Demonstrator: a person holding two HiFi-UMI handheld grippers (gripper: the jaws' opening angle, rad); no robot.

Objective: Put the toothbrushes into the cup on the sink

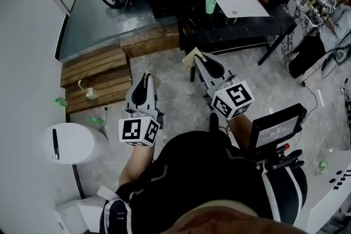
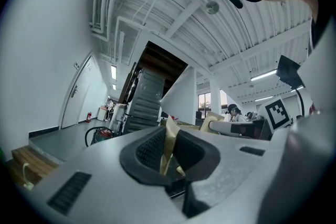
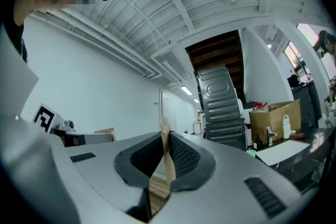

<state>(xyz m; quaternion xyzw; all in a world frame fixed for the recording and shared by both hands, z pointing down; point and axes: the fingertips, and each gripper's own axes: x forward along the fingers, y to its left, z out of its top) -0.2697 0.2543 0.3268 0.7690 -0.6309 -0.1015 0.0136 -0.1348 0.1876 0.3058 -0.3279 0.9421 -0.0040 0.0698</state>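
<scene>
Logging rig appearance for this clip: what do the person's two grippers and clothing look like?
The left gripper and right gripper match: light grey moulded bodies, black ribbed pads lining the jaws, and a white cube with black square markers at the rear. The person wears a black top with white trim.

Grn cup (image 1: 210, 6), blk table (image 1: 274, 18)

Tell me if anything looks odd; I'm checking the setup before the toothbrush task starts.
Yes: the left hand-held gripper is shut on a tan paper-like strip, and the right hand-held gripper on a second tan strip. That is odd, since neither looks like a toothbrush.
</scene>
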